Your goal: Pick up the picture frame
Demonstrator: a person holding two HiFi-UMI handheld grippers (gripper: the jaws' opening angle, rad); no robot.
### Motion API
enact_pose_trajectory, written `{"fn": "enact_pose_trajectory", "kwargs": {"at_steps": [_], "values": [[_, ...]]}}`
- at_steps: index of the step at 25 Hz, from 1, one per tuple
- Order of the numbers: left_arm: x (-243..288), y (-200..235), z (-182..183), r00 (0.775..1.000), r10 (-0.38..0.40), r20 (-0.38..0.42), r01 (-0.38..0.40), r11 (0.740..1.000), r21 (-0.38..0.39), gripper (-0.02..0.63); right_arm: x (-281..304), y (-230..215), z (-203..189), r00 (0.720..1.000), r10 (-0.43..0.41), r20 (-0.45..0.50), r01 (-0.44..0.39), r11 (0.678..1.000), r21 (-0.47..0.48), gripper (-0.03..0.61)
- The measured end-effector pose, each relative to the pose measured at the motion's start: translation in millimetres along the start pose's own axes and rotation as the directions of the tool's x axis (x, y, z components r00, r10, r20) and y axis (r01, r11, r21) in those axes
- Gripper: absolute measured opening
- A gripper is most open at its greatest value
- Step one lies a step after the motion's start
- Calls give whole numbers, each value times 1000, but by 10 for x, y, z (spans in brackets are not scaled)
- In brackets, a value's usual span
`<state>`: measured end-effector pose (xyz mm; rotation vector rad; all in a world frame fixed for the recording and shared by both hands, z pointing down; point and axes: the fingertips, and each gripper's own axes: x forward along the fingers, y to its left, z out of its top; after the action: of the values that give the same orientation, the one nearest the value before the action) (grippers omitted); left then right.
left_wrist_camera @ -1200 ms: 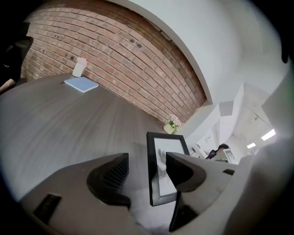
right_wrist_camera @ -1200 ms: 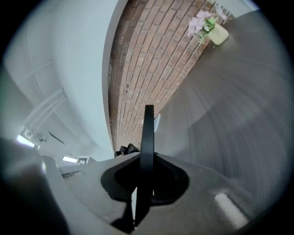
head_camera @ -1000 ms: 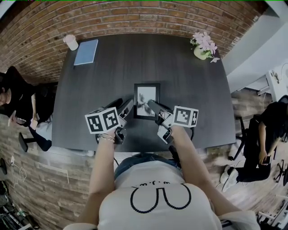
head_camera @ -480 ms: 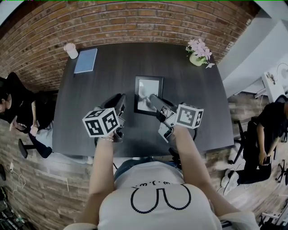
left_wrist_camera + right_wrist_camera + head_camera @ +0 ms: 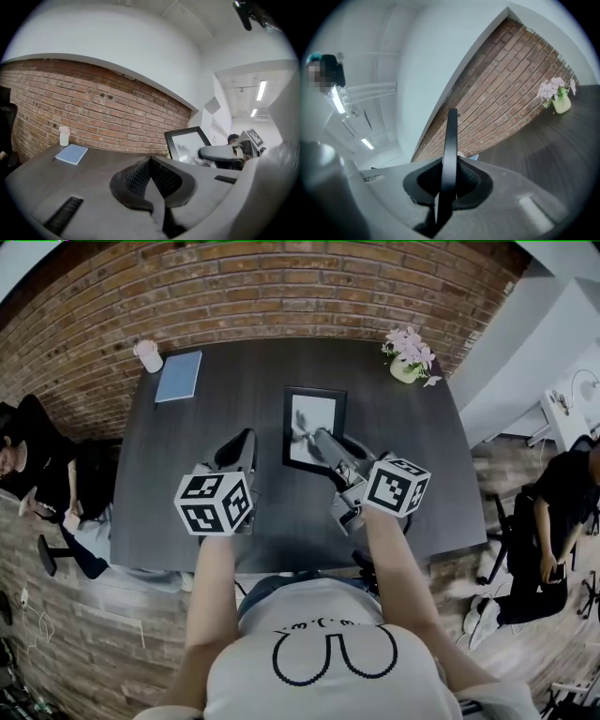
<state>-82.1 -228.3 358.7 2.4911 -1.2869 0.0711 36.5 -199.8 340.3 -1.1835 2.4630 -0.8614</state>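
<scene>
**Frame up in your right claw, left claw shut on nothing**

Your right claw [image 5: 449, 182] was clamped on the picture frame [image 5: 450, 136]. Its pads pressed on either face of the thin black rim, so the frame stood edge-on between them. Taking it by the rim, I judge, kept the pads off the picture and let one claw carry the whole thing.

Your left claw [image 5: 152, 180] had just been closing. Its jaws met tip to tip with nothing between them, so it had no share in the hold. The frame showed to the right of it, apart from it.

From your head, the frame hung clear of the dark table [image 5: 178, 484], a little right of the middle, with your right claw at its near right side. The notebook [image 5: 178, 376] and cup [image 5: 148, 355] lay at the far left corner and the flowers [image 5: 409, 354] at the far right, all well apart from it.

You held both forearms out over the near edge of the table. The claws were side by side, pointing about level toward the far brick wall.
</scene>
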Motion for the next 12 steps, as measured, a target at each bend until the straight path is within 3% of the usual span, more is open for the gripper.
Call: {"fn": "enact_pose_trajectory", "kwargs": {"at_steps": [12], "values": [[-175, -150, 606, 977, -20, 211, -10, 990, 140, -2, -152, 386, 554, 988, -4, 155, 42, 970, -239, 25]]}}
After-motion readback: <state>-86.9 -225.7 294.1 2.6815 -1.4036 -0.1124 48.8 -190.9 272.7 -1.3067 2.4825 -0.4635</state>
